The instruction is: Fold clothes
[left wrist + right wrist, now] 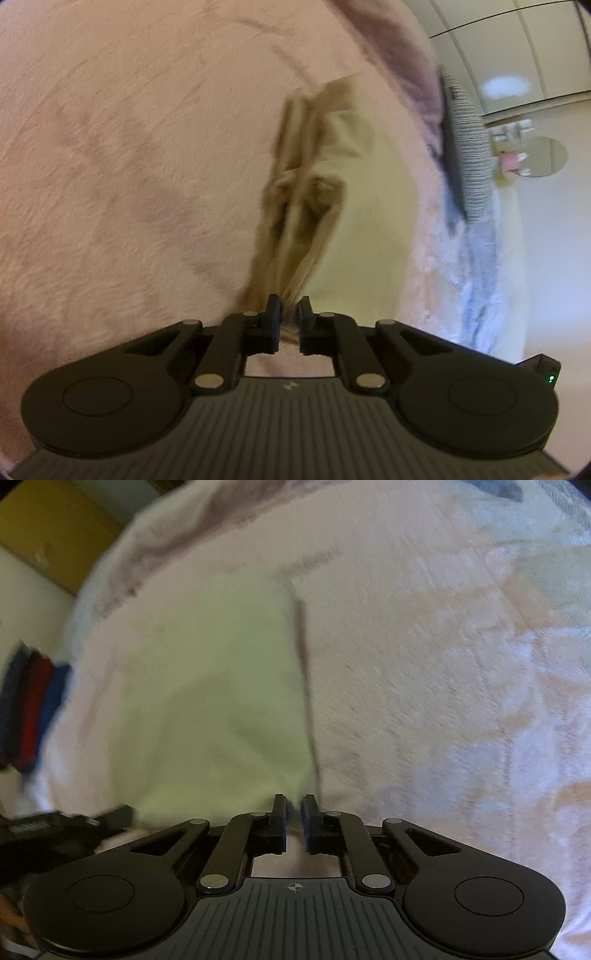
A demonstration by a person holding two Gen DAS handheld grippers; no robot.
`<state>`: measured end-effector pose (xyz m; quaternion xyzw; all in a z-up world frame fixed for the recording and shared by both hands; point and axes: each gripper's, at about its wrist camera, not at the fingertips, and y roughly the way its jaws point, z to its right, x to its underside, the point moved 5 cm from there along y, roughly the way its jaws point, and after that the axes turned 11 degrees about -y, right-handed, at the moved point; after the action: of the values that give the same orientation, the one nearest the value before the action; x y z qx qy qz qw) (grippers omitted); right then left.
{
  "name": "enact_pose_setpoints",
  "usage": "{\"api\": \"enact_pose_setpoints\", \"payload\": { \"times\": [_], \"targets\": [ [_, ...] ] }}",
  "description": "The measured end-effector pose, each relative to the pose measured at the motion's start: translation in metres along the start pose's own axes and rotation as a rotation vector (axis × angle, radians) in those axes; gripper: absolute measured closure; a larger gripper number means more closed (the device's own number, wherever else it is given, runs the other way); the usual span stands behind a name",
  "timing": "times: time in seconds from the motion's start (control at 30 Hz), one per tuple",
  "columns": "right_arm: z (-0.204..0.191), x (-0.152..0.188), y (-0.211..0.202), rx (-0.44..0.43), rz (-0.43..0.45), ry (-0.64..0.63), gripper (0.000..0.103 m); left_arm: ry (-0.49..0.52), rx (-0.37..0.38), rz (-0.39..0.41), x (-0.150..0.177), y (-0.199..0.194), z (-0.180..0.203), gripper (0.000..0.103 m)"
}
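A pale yellow-cream garment (354, 206) lies on a pink fuzzy blanket (129, 166). My left gripper (290, 308) is shut on a bunched, brownish-shadowed edge of the garment, which stretches away from the fingers in folds. In the right wrist view the same garment (207, 701) spreads flat to the left of centre, with a straight dark edge on its right side. My right gripper (293, 806) is shut on the garment's near corner. Both views are motion-blurred.
The pink blanket (424, 664) covers a bed. A grey ribbed object (469, 147) stands at the bed's right edge, with a round table (535, 155) beyond it. Dark red and blue items (33, 709) lie at the left, and a yellow box (55, 528) at the upper left.
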<state>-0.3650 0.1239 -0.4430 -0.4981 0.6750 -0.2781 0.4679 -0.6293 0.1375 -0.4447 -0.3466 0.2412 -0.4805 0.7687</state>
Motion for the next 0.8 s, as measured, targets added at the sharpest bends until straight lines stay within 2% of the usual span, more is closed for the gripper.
{"api": "enact_pose_setpoints", "payload": {
  "times": [0.07,0.13,0.17,0.2,0.27,0.37,0.5,0.8],
  "targets": [
    [0.003,0.001,0.001,-0.005,-0.058,0.011,0.096,0.095,-0.083,0.011,0.001,-0.002,0.013,0.094],
    [0.0,-0.005,-0.007,0.014,-0.109,0.014,0.08,0.205,-0.165,0.025,0.002,-0.007,0.031,0.081],
    [-0.001,-0.009,-0.012,0.037,-0.126,0.012,0.055,0.242,-0.193,0.031,0.002,-0.01,0.04,0.081],
    [-0.003,-0.013,-0.017,0.058,-0.133,0.002,0.037,0.269,-0.207,0.033,0.002,-0.015,0.049,0.08],
    [-0.011,-0.023,-0.027,0.09,-0.134,-0.037,0.037,0.282,-0.231,0.028,0.0,-0.023,0.062,0.077],
    [-0.025,-0.042,-0.037,0.141,-0.152,-0.08,0.037,0.331,-0.304,0.031,-0.003,-0.032,0.082,0.077],
    [-0.047,-0.057,-0.048,0.186,-0.193,-0.117,0.037,0.406,-0.353,0.029,-0.011,-0.041,0.113,0.076],
    [-0.113,-0.078,-0.074,0.231,-0.103,-0.118,0.037,0.549,-0.39,0.028,-0.031,-0.072,0.146,0.071]
  ]
}}
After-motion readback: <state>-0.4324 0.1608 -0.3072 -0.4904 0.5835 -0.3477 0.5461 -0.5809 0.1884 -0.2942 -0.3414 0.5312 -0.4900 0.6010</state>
